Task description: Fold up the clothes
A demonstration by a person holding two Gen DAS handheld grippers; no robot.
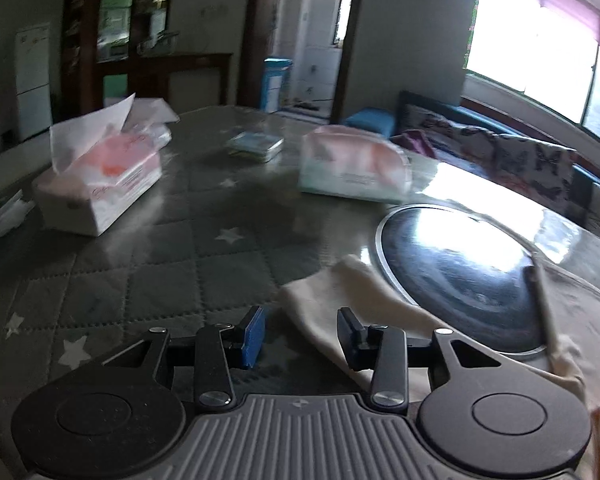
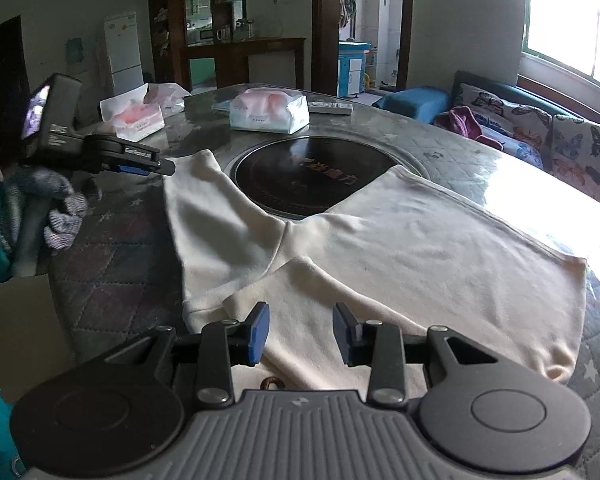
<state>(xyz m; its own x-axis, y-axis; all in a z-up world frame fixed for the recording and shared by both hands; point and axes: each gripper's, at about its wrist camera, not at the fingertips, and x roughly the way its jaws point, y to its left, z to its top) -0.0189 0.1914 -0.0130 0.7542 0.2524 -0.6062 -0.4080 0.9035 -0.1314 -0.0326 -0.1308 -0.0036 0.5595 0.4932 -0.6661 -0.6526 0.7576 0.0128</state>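
Note:
A cream garment (image 2: 380,256) lies spread flat on the round table, its two legs reaching toward a black induction plate (image 2: 308,176). My right gripper (image 2: 300,338) is open and empty just above the garment's near edge. My left gripper (image 1: 302,334) is open and empty over the tip of the left leg (image 1: 340,300). It also shows in the right wrist view (image 2: 156,166), at the far end of that leg.
The table has a quilted grey star cover (image 1: 140,272). Two tissue packs (image 2: 268,114) (image 2: 136,120) and a remote (image 2: 332,108) lie at the far side. A sofa with butterfly cushions (image 2: 540,132) stands on the right.

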